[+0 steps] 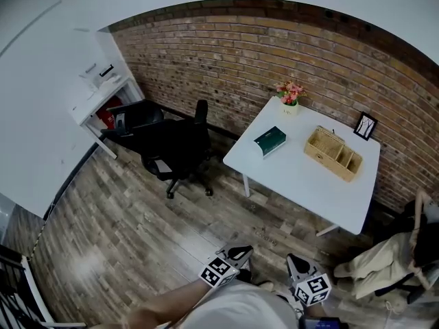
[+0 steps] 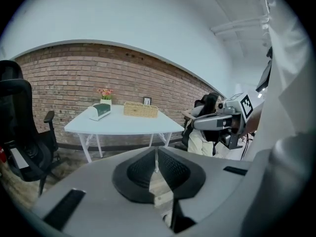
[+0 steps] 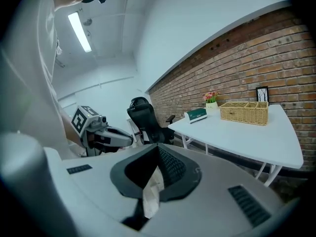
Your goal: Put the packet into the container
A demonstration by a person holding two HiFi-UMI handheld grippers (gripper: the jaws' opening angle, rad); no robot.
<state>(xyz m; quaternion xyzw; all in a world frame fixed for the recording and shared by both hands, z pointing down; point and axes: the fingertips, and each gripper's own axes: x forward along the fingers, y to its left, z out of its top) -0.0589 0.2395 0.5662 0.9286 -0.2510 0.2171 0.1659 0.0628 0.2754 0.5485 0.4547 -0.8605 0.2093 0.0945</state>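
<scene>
Jaws of the left gripper (image 2: 157, 157) are pressed together with nothing between them, and the right gripper (image 3: 158, 157) is likewise closed and empty (both are held low, close to the person, pointing somewhat downward). Both are well apart from the counter (image 1: 309, 184). On it the green packet (image 1: 269, 141) lies to the left of the wicker container (image 1: 334, 154), near it but not touching. As I judge it, none of the task is done yet: the approach, the grasp of the packet, the carry and the drop into the container all remain.
</scene>
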